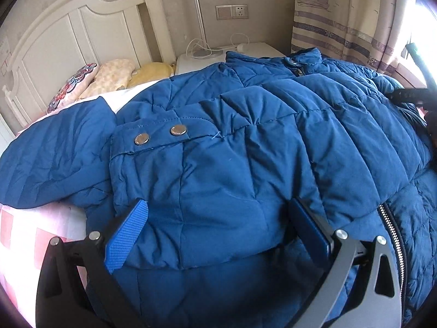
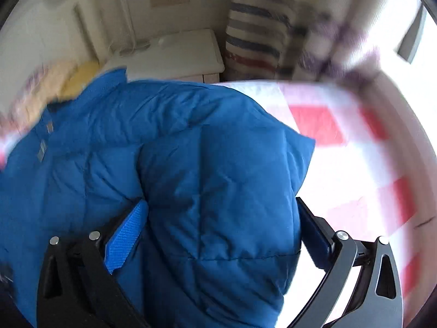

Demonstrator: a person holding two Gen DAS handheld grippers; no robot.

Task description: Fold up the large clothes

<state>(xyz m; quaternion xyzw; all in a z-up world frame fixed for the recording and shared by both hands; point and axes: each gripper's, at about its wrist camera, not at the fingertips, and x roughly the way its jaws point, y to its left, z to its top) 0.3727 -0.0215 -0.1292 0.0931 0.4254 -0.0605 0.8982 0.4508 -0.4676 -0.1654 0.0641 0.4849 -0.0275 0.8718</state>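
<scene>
Blue quilted jacket [image 1: 245,142] lies spread on the pink-checked bed [image 1: 30,235], collar toward 12 o'clock. The left gripper [image 1: 218,232] stands spread wide, a thick fold of jacket bulging between its fingers [image 1: 127,235]. The right gripper [image 2: 221,232] is likewise parted around a puffy sleeve [image 2: 218,186], bare bedding at 3 o'clock.

White headboard [image 1: 68,35], pillows [image 1: 109,76], nightstand [image 1: 256,50], curtain [image 1: 341,19], checkered bedsheet [image 2: 341,142].
</scene>
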